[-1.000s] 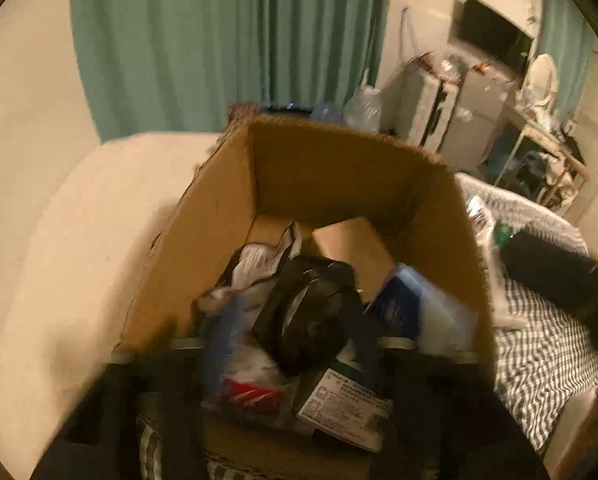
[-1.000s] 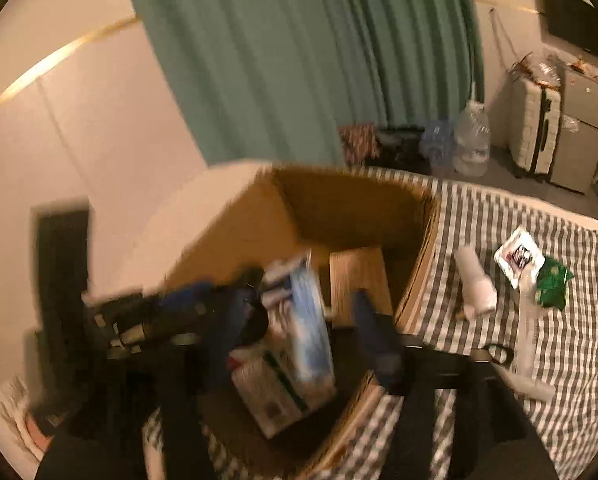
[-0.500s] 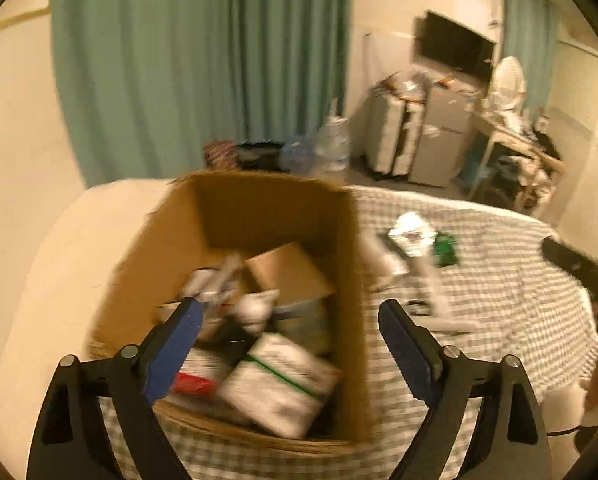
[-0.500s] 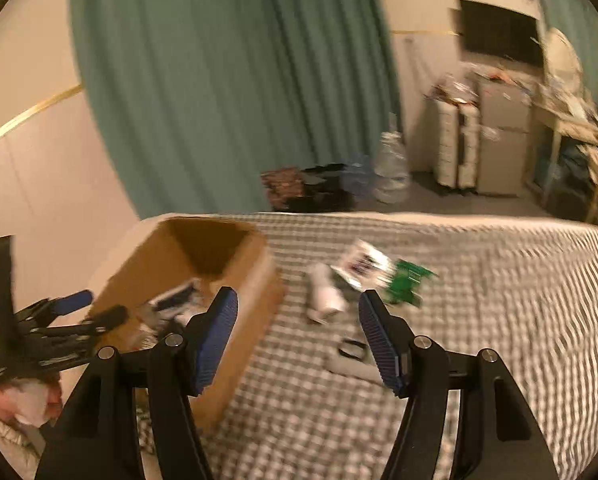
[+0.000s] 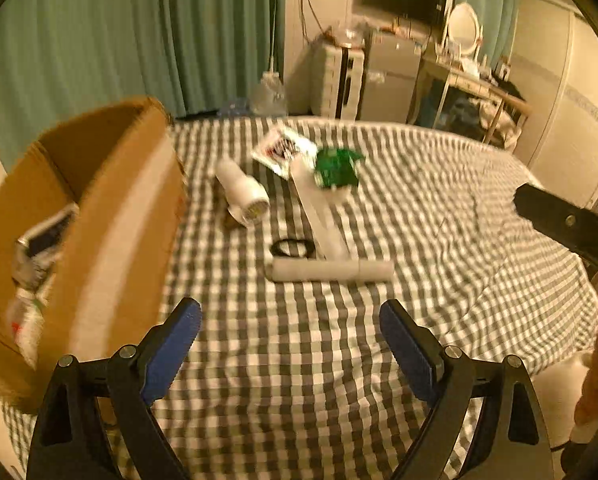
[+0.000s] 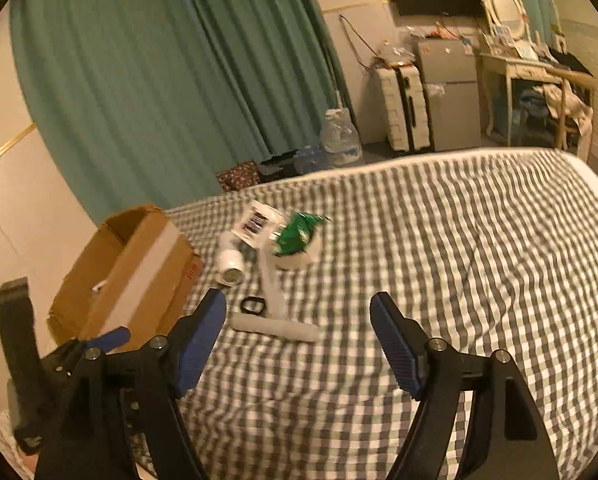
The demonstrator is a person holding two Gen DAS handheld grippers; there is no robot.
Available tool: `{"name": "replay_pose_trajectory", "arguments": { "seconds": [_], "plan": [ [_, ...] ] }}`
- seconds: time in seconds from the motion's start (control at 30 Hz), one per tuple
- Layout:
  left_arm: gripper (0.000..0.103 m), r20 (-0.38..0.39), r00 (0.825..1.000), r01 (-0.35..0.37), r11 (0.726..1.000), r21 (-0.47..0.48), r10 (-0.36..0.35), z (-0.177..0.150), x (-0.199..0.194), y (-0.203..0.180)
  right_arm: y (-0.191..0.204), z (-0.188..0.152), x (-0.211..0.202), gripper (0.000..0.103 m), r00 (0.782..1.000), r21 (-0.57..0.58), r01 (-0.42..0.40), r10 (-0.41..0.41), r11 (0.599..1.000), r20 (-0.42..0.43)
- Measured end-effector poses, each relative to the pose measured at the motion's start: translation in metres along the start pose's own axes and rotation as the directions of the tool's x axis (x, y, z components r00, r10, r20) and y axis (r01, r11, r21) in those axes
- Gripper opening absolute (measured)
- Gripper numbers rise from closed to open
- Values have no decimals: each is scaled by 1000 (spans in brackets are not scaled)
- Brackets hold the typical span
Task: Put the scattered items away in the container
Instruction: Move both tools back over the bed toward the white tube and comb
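Both grippers hang empty over the grey-and-white checked bed cover (image 5: 439, 208). The left gripper (image 5: 290, 330) stands wide apart; the right gripper (image 6: 298, 326) has just been opening, nothing between its jaws. The brown cardboard box (image 5: 111, 216) sits at nine o'clock. At twelve lie a white cylindrical bottle (image 5: 243, 192), a crumpled green packet (image 5: 335, 166), perhaps foil, and a long white tube (image 5: 331, 270).

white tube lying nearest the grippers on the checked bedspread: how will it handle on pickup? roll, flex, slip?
The long white tube lies flat on its side on the soft checked bedspread, so a nudge would probably roll it. It looks straight and smooth-walled: likely fairly stiff, possibly slippery between pads. Gripped near one end it may droop; mid-length seems safer.
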State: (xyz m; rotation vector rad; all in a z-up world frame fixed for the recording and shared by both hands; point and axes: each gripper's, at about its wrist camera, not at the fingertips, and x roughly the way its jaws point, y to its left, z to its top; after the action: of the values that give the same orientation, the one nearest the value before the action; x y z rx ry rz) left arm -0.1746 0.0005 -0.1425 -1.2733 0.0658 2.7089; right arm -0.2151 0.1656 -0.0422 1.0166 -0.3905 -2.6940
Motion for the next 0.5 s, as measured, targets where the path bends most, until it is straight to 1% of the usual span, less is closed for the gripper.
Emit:
{"name": "replay_pose_trajectory", "arguments": {
  "seconds": [0.07,0.13,0.2,0.23,0.3,0.37,0.4,0.47,0.5],
  "plan": [
    [93,-29,1000,-10,1000,-2,10,-3,19,-3,-15,-5,12,74,1000,33,-10,11,999,-25],
    [93,-60,998,-22,1000,9,22,-2,36,-7,-22,-8,24,74,999,45,2,0,999,-51],
    [93,-80,996,-20,999,47,24,1,52,-13,-29,-12,32,74,997,53,4,1,999,-76],
    [93,-92,996,-1,997,83,9,3,61,-16,-32,-12,35,74,996,58,5,0,998,-84],
    [93,-100,995,20,986,164,-3,6,76,-23,-38,-12,42,74,996,65,23,-17,998,-90],
    [93,-73,997,14,968,251,4,11,87,-29,-43,-12,49,74,995,73,21,-13,997,-103],
    [93,-57,998,25,956,293,-9,13,92,-33,-44,-12,52,74,994,81,14,-5,997,-110],
    [93,-58,998,51,941,334,-34,16,100,-36,-50,-14,58,74,991,109,-3,17,994,-129],
    [93,-77,996,72,932,354,-48,18,106,-38,-54,-15,61,74,991,129,-9,26,992,-135]
  ]
}}
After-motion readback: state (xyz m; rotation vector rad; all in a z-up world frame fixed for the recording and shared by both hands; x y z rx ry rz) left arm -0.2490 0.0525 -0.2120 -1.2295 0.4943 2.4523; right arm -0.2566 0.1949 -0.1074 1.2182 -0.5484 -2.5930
